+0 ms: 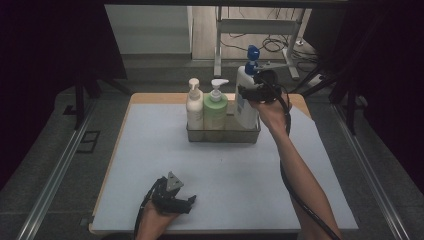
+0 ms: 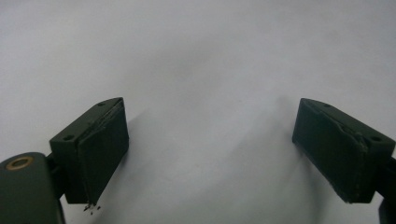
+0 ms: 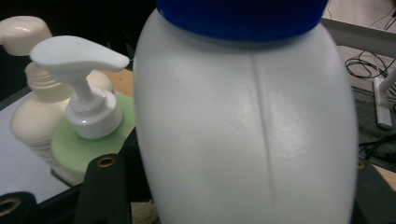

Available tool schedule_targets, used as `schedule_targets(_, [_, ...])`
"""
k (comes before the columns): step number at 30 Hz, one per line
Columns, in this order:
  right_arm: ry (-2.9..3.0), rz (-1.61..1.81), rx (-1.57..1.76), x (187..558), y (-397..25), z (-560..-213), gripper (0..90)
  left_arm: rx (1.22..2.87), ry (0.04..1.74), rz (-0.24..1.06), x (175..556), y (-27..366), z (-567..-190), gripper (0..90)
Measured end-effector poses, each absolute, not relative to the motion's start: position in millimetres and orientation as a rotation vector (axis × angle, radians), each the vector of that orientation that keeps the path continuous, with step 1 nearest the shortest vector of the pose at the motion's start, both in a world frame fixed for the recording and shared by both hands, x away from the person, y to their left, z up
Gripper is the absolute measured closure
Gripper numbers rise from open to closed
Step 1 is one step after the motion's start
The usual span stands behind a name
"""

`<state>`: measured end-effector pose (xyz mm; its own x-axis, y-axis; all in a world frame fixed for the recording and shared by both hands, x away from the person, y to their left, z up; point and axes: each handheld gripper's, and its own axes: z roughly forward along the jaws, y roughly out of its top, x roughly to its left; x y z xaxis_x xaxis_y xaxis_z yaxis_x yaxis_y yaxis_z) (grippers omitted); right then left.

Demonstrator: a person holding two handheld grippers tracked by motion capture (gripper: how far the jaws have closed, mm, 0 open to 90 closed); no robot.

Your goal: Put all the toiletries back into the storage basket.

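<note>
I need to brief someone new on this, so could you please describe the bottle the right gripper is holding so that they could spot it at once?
On the table, find the basket at the far middle, holding three pump bottles in a row. The one meant is the white bottle at the row's right end, gripped by the right gripper. It is the tallest and has a blue pump; the cream bottle and green bottle have pale pumps.
</note>
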<state>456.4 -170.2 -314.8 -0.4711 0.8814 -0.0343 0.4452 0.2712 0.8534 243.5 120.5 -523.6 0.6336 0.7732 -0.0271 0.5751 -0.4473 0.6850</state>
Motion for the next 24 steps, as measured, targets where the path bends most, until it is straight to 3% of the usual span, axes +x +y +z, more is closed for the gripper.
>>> schedule_targets(24, [2.016, 1.078, 1.229, 479, -159, -362, 39.9, 2.184, 1.049, 0.381, 243, 121, -524, 10.5])
